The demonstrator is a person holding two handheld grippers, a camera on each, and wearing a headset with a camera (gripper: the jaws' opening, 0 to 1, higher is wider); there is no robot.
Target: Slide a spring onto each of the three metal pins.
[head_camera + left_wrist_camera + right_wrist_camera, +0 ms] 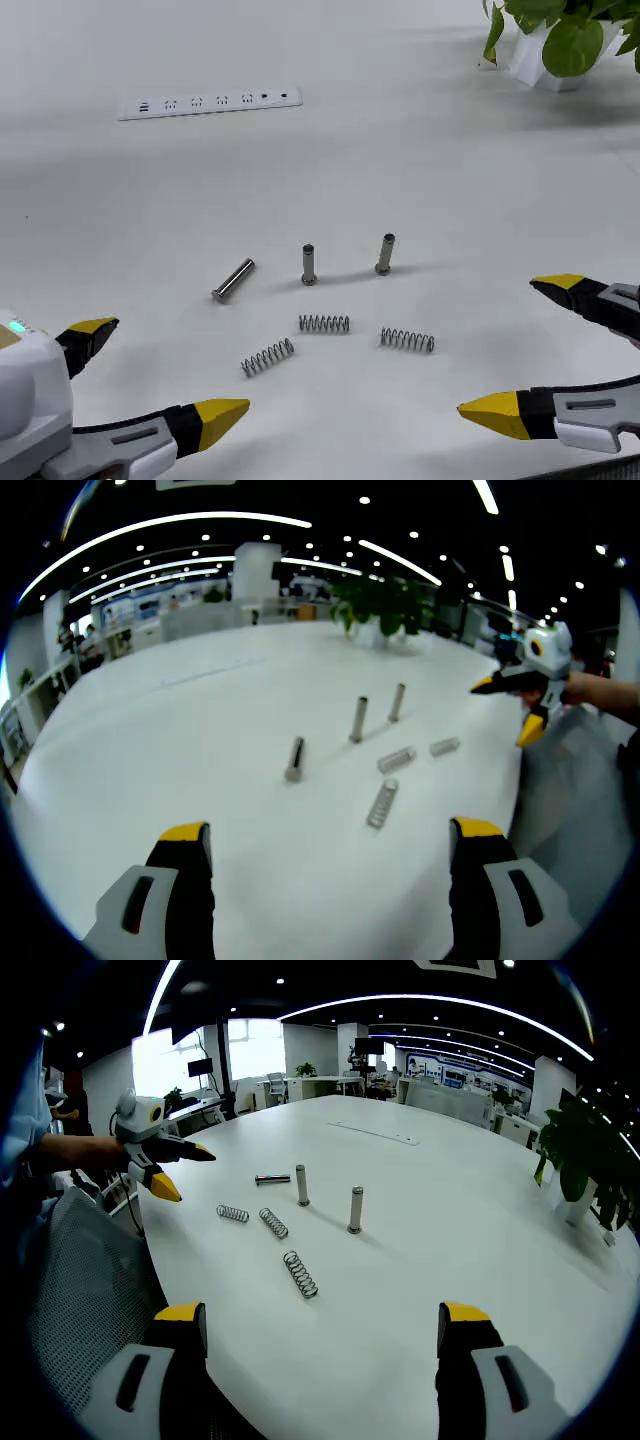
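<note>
Here in the head view, the left gripper (160, 370) and right gripper (510, 347) are hovering low, both spread wide, holding nothing. On the white table (420, 170) one lying pin (233, 280) and two standing pins (309, 264) (385, 254) are sitting just behind three loose springs (324, 323). In the left gripper view, ceiling lights (200, 522) are glowing overhead. In the right gripper view, a potted plant (570, 1145) is standing near the table's edge.

The left gripper (160, 370) hangs at the near left, its two yellow-tipped jaws spread wide and pointing toward the far right. The right gripper (522, 345) hangs at the near right, jaws just as wide apart, pointing left. Both are empty and well apart from each other. In the left gripper view, a hand (588, 688) grips the right gripper from behind.
</note>
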